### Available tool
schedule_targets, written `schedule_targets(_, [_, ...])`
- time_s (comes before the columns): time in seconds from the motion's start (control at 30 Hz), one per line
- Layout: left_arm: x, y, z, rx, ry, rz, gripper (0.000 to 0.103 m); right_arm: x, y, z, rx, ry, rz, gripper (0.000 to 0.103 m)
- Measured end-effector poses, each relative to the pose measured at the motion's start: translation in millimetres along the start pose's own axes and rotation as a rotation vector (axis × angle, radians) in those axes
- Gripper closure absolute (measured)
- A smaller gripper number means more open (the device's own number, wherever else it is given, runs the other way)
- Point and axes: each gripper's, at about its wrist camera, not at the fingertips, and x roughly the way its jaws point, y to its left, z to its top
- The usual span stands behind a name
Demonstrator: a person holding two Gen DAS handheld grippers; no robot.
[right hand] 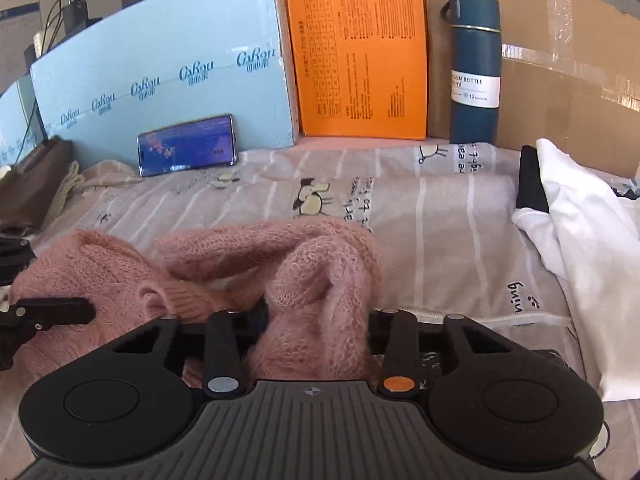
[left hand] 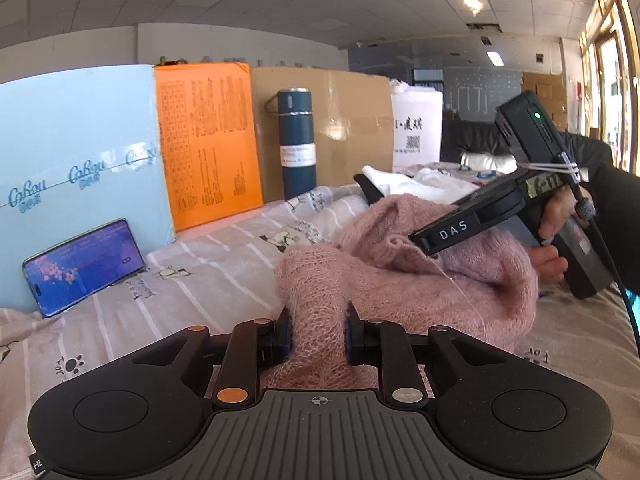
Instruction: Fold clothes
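A fluffy pink sweater (left hand: 400,280) lies bunched on a striped cartoon-print sheet (left hand: 200,280). My left gripper (left hand: 319,326) is shut on a fold of it, and the knit fills the gap between the pads. In the right wrist view the sweater (right hand: 120,272) spreads to the left, and a thick bunch rises between the fingers of my right gripper (right hand: 316,316), which is shut on it; the fabric hides the fingertips. The left wrist view shows the right gripper (left hand: 424,242) with its tip buried in the sweater's top, held by a person's hand (left hand: 554,216).
A white garment (right hand: 592,240) lies at the right. Along the back stand a light blue box (right hand: 160,72), an orange box (right hand: 360,48), a dark blue flask (right hand: 474,68) and cardboard (right hand: 568,92). A phone (right hand: 186,145) leans on the blue box. Brown cloth (right hand: 32,188) sits far left.
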Motion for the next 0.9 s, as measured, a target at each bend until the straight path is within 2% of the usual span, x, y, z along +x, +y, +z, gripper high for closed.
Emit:
schedule_targets(0.1, [-12,17,5,-0.059,-0.062,0.082,0.084,-17,6,15,0.05,-0.147,0.038,0.076])
schedule_targets(0.2, [-32,40,10,-0.102,-0.138,0.212,0.084,-27,9,36,0.177,-0.325,0.062,0.077])
schedule_targets(0.3, [-53,59,12,-0.105,-0.206,0.365,0.084,-24,13,52,0.246,-0.405,0.123,0.077])
schedule_targets(0.4, [-75,75,14,-0.124,-0.283,0.476,0.084,-18,16,64,0.317,-0.474,0.173,0.078])
schedule_targets(0.53, [-88,77,13,-0.027,-0.385,0.594,0.084,-1,18,69,0.444,-0.546,0.177,0.078])
schedule_targets(0.57, [-87,75,11,0.001,-0.391,0.6,0.084,4,17,68,0.478,-0.561,0.171,0.078])
schedule_targets(0.67, [-87,66,8,0.064,-0.329,0.532,0.084,10,12,60,0.535,-0.56,0.165,0.078])
schedule_targets(0.8, [-98,50,3,0.109,-0.232,0.318,0.083,1,-10,39,0.627,-0.454,0.095,0.077])
schedule_targets(0.9, [-101,31,-10,0.181,-0.132,0.215,0.082,-4,-25,15,0.71,-0.391,0.056,0.072])
